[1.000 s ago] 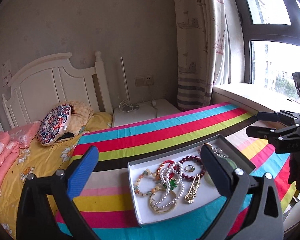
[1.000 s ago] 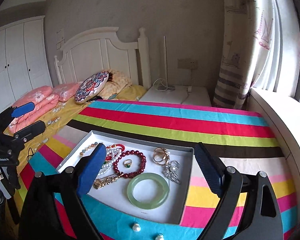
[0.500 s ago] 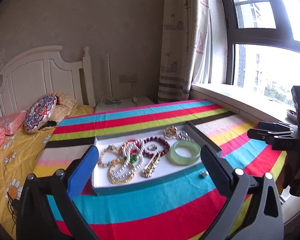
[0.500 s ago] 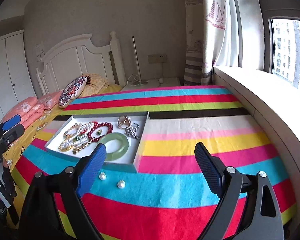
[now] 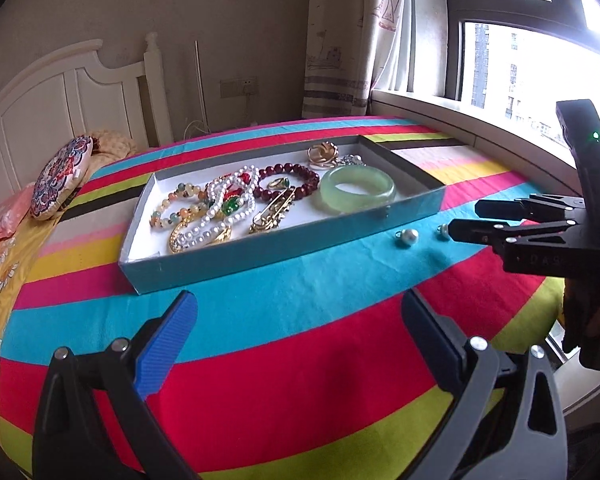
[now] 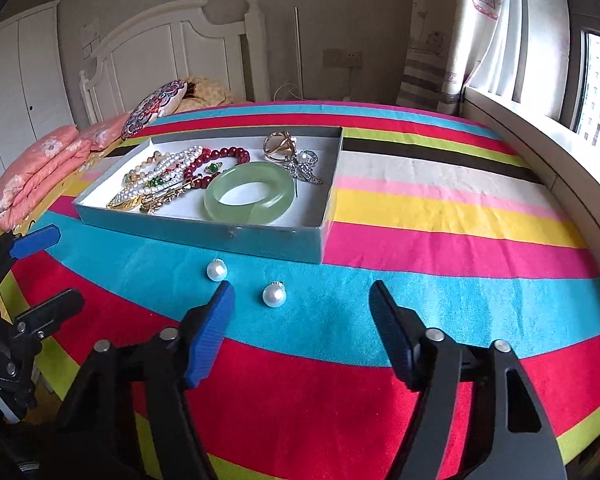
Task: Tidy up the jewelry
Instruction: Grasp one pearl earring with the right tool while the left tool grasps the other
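Left wrist: left gripper [image 5: 296, 320] jaws apart, empty, over bare striped cloth [image 5: 300, 360] short of box [image 5: 284, 246] near edge; right wrist: right gripper [image 6: 300, 312] half-spread, just narrowing, empty, pearl earrings [image 6: 274, 295] loose on cloth before box wall.

A home bedroom. A white wooden headboard [image 6: 172, 44] stands at about eleven o'clock, with a patterned round cushion [image 6: 156, 106] and folded pink bedding [image 6: 40, 172] on the bed below it. White wardrobe doors [image 6: 16, 76] fill the nine o'clock side. A sailboat-print curtain [image 6: 464, 36] and a window [image 5: 512, 64] sit toward two o'clock, beside a wall socket [image 6: 342, 57].
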Demonstrator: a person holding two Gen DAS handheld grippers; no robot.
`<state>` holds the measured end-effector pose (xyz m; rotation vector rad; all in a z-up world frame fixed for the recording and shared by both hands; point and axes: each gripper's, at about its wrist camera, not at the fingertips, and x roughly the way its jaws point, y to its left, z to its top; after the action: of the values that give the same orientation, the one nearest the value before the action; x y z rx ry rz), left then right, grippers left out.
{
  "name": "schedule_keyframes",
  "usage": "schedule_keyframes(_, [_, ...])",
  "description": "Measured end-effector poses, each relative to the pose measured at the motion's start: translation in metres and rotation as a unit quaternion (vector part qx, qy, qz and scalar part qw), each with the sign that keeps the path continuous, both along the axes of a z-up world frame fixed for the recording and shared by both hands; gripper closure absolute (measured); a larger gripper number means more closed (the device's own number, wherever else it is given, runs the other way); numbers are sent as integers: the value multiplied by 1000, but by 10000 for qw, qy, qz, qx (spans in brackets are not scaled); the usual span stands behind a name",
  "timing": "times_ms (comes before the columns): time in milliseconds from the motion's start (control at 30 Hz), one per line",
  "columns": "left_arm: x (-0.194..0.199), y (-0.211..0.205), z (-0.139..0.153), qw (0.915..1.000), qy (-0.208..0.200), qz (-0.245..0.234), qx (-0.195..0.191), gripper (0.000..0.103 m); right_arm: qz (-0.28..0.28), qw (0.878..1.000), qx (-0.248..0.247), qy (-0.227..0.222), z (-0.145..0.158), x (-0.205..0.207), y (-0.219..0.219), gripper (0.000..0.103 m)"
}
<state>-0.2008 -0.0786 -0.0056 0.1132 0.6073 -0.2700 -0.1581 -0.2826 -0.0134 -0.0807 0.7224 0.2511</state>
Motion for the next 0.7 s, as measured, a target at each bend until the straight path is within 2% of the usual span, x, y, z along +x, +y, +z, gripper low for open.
schedule_keyframes(200, [2, 4, -9, 9999, 160, 20, -49, 2, 108, 9998, -186, 12, -4, 4, 9, 59])
schedule_keyframes(267, [2, 3, -9, 9999, 168, 0, -36, 2, 157, 9996, -235, -8, -6, 4, 12, 68])
schedule_keyframes(467, [1, 0, -9, 9996, 240, -83, -104, 2, 281, 9992, -289, -81, -7, 3, 15, 74])
schedule_keyframes(600, [3, -7, -8, 9990, 363, -205, -170, 2, 376, 9987, -305, -128, -8, 0, 17, 83])
schedule_keyframes(700, [6, -12, -5, 9979, 471, -319, -309, 2, 396, 9988, -255, -124, -8, 0, 16, 84])
